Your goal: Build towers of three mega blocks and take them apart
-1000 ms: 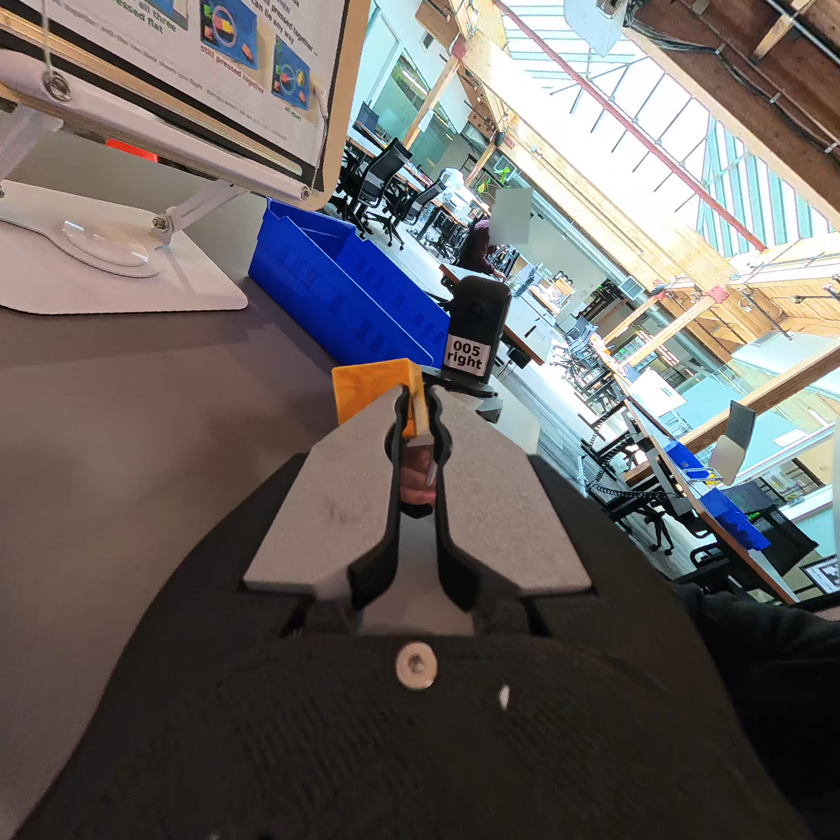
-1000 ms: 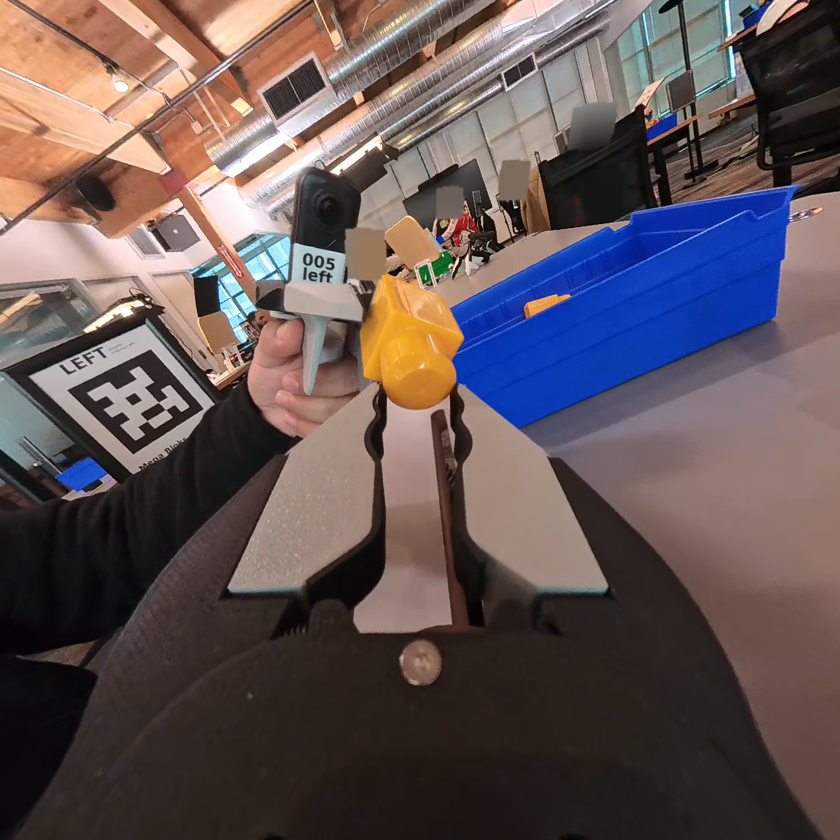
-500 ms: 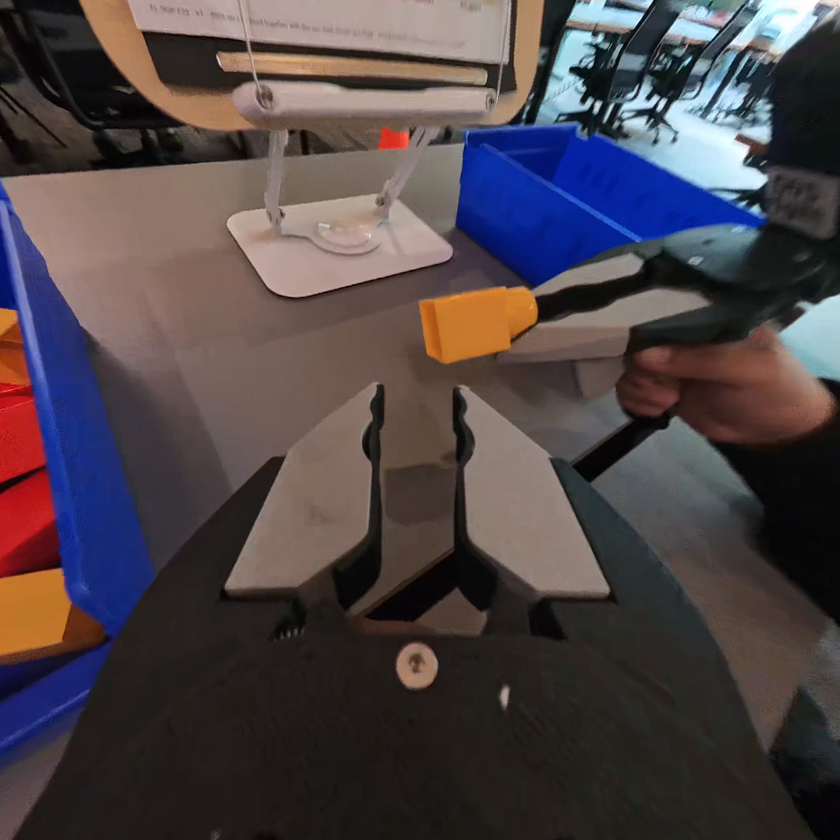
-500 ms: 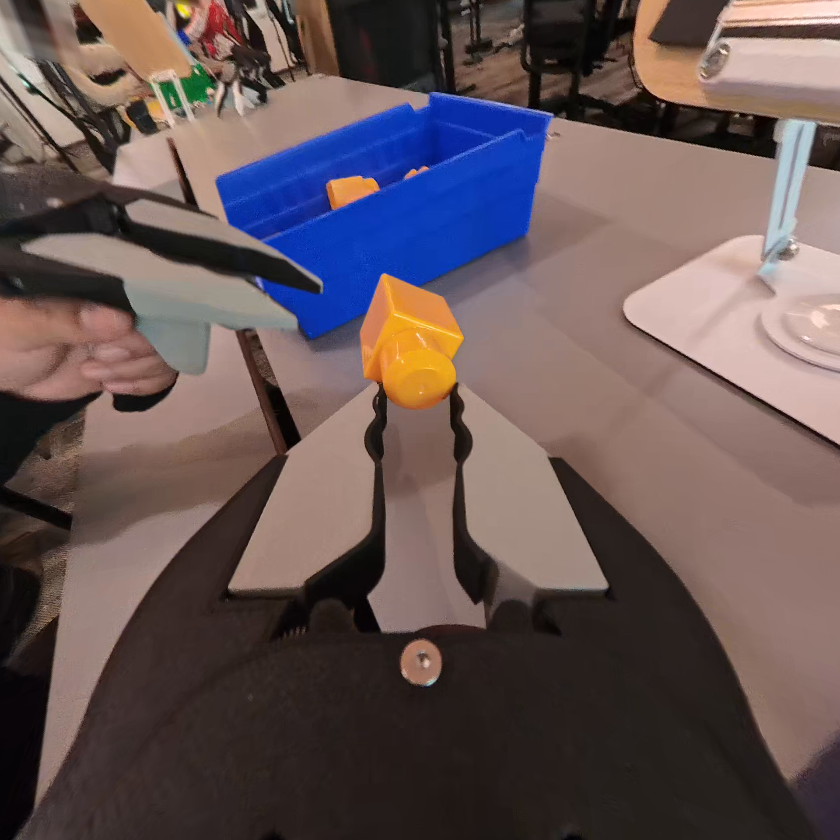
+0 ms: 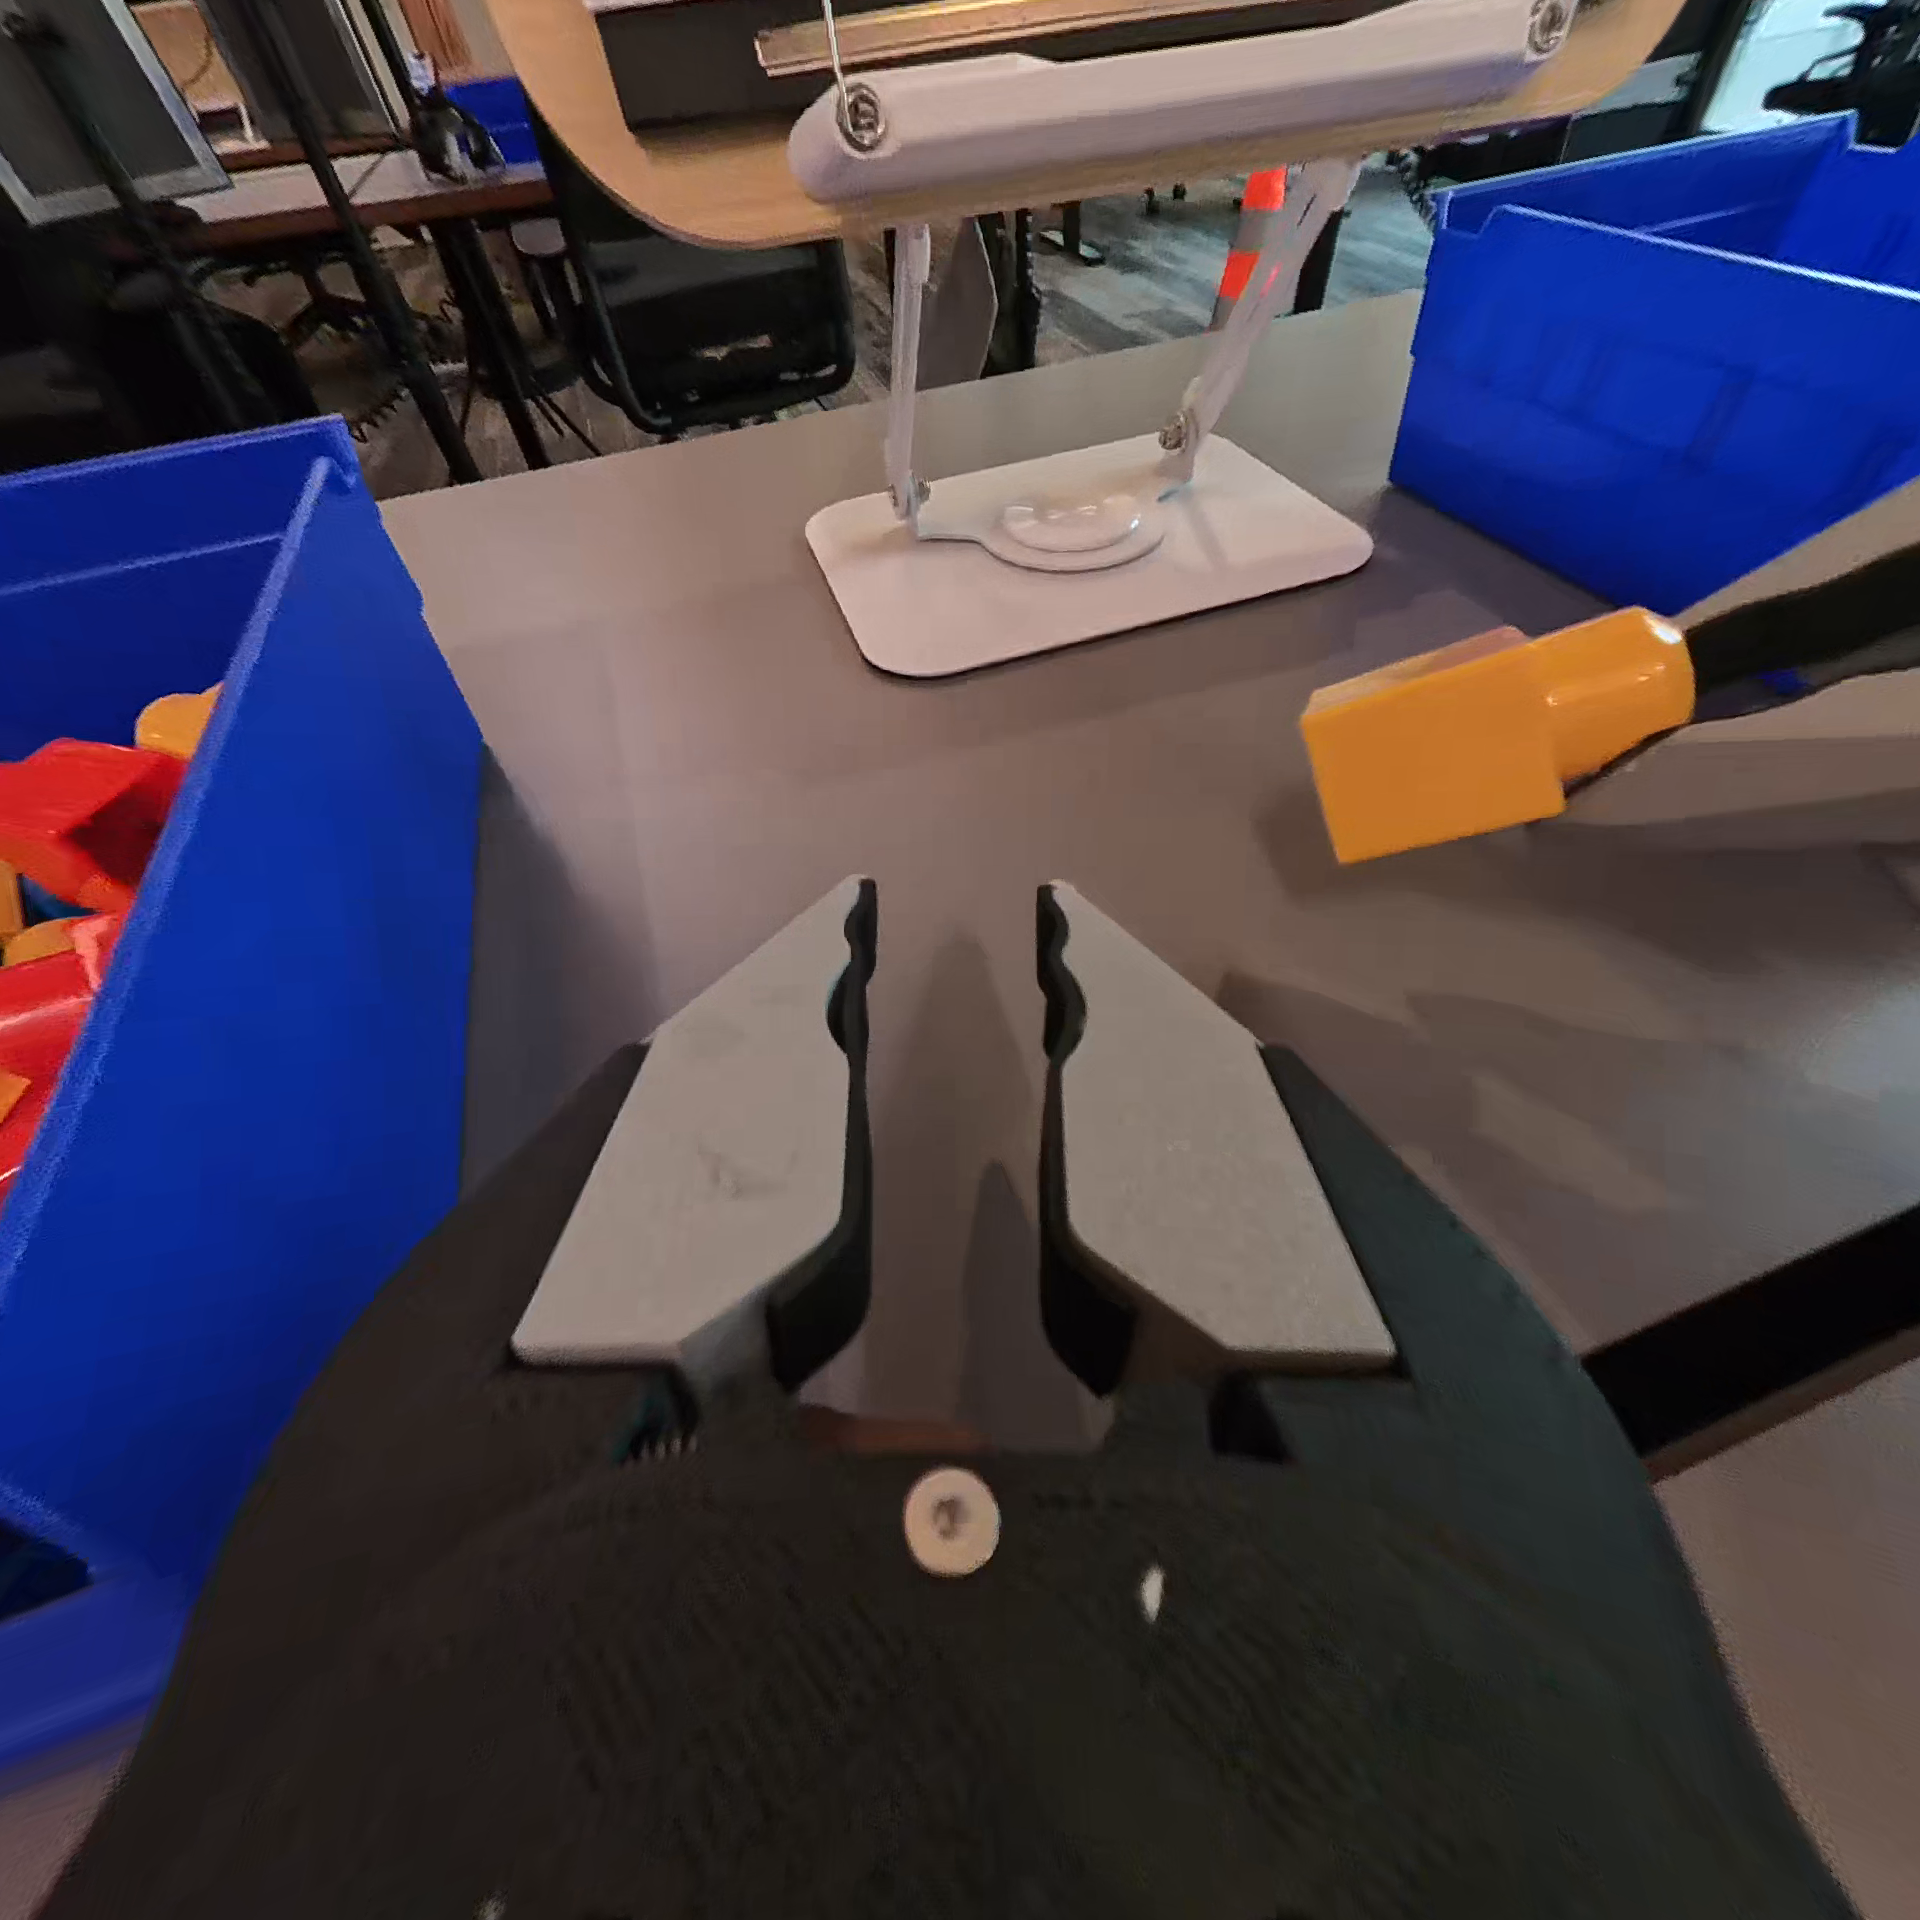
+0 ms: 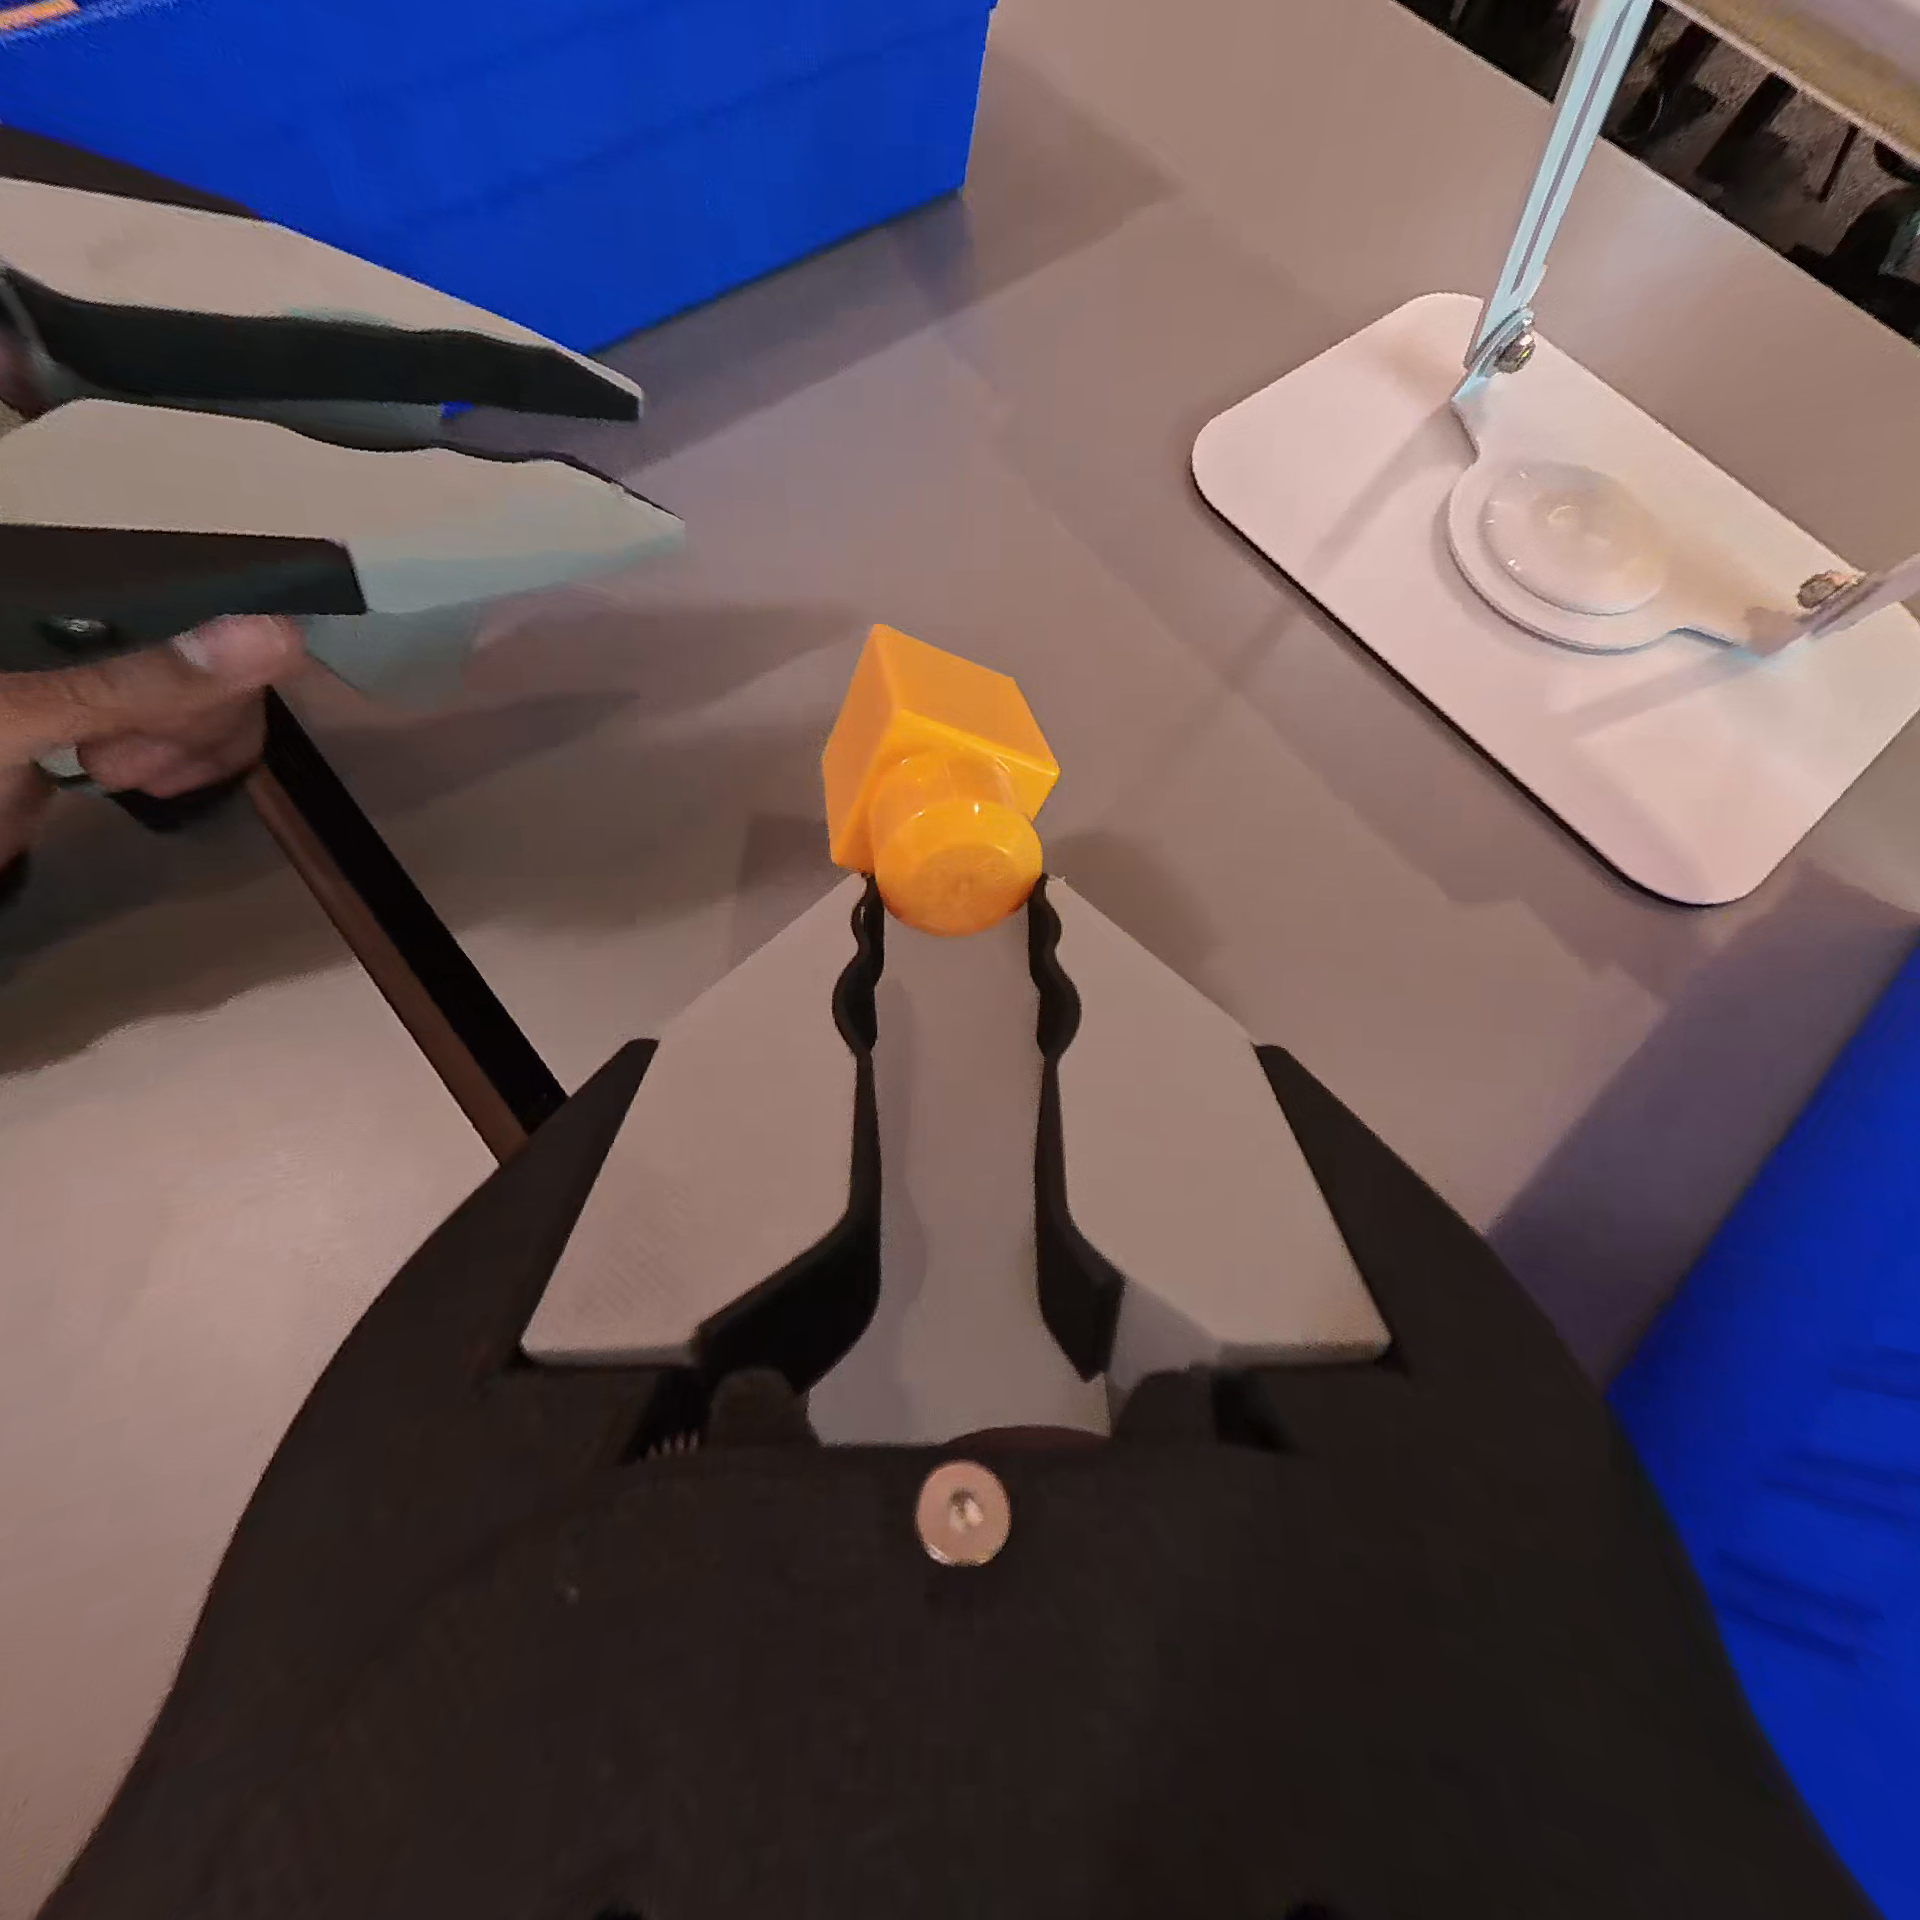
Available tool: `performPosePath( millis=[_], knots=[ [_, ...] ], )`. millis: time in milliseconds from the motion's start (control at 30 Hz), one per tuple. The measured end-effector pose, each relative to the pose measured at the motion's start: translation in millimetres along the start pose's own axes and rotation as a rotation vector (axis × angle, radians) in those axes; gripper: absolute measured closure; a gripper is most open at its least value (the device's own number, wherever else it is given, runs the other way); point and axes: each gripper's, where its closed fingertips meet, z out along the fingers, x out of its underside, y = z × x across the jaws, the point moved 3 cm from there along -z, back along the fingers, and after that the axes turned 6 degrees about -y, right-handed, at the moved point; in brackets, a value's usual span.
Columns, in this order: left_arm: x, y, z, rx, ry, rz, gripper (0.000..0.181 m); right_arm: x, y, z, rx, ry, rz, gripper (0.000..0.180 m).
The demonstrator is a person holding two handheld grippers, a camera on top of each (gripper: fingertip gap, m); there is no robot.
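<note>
My right gripper [image 6: 956,894] pinches one orange block [image 6: 940,774] by its round stud at the fingertips, square body pointing away, held over the grey table [image 6: 1195,790], not touching it. My left gripper [image 5: 956,914] is parted a moderate way with nothing between the fingers. I judge this a single loose block being carried: either a tower's first piece or the last one pulled off, can't tell which. Next I need either a spot to set it down or a second block from the blue bin [image 5: 260,935] on the left, where red and orange blocks [image 5: 62,831] lie piled. A second blue bin [image 5: 1662,416] sits far right. The block is smooth, glossy, hard plastic, and the stud grip is narrow so it could twist. The white stand base [image 5: 1091,582] sits far centre, flat with rounded corners.
</note>
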Motion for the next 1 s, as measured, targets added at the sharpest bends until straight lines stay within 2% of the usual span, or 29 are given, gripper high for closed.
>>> performPosePath(
  millis=[133, 400, 533, 633, 767, 1000],
  knots=[
    [-3, 1, -3, 0.027, -0.03, -0.036, 0.153, 7, -7, 2, 0.0, 0.129, -0.013, 0.154],
    [-1, 2, -1, 0.054, -0.018, -0.072, 0.152, 27, -14, -6, 0.001, 0.65, -0.172, 0.154],
    [-1, 1, -2, 0.058, -0.021, -0.064, 0.153, 25, -12, -2, 0.012, 0.8, -0.223, 0.154],
    [-2, 3, -3, 0.061, -0.029, -0.09, 0.153, 20, -9, 4, 0.027, 0.839, -0.262, 0.153],
    [-3, 4, -4, 0.063, -0.041, -0.099, 0.153, 18, -8, 11, 0.038, 0.8, -0.252, 0.152],
    [-2, 2, -3, 0.068, -0.029, -0.09, 0.153, 10, -15, 8, 0.076, 0.699, -0.246, 0.134]
  ],
)
